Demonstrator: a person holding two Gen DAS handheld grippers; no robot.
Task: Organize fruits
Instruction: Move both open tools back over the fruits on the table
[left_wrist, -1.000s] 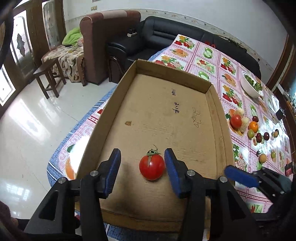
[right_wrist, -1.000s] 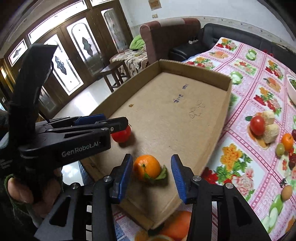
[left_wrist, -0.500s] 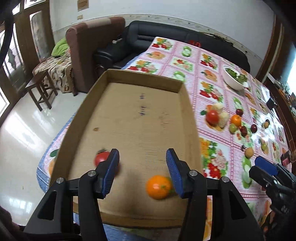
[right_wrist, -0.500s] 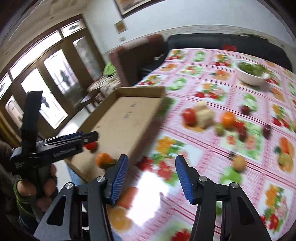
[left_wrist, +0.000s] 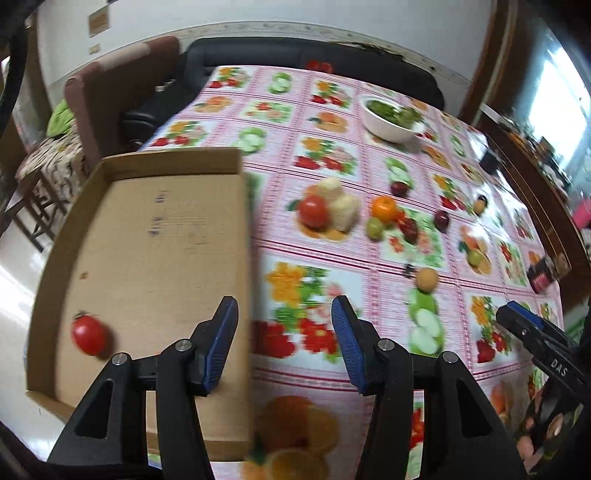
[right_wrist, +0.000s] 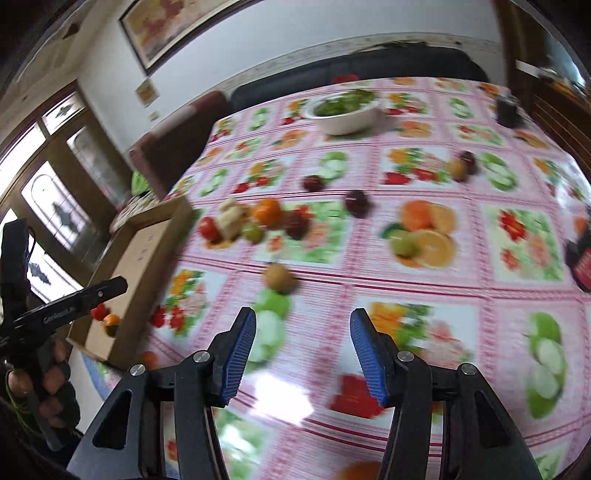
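Observation:
A cardboard tray (left_wrist: 147, 236) lies at the table's left end with a red tomato (left_wrist: 88, 336) in its near corner. In the right wrist view the tray (right_wrist: 144, 266) holds that tomato (right_wrist: 97, 312) and an orange (right_wrist: 111, 319). My left gripper (left_wrist: 282, 332) hangs open and empty over the tray's right wall and the tablecloth. My right gripper (right_wrist: 303, 343) is open and empty above the cloth. A tan round fruit (right_wrist: 279, 277) lies just beyond it. Farther back sit a loose tomato (left_wrist: 314, 211), an orange (left_wrist: 384, 207), a green fruit (left_wrist: 373, 228) and dark plums (left_wrist: 441, 220).
A white bowl of greens (left_wrist: 388, 118) stands at the far end of the fruit-print tablecloth (right_wrist: 424, 295). A dark small box (right_wrist: 508, 107) and a red packet (right_wrist: 583, 262) sit near the right edge. Sofa and armchair (left_wrist: 110, 96) stand beyond the table.
Both grippers swung right, out of the tray and over the tablecloth. The right jaws widened and left the orange in the tray; the tomato stays there too.

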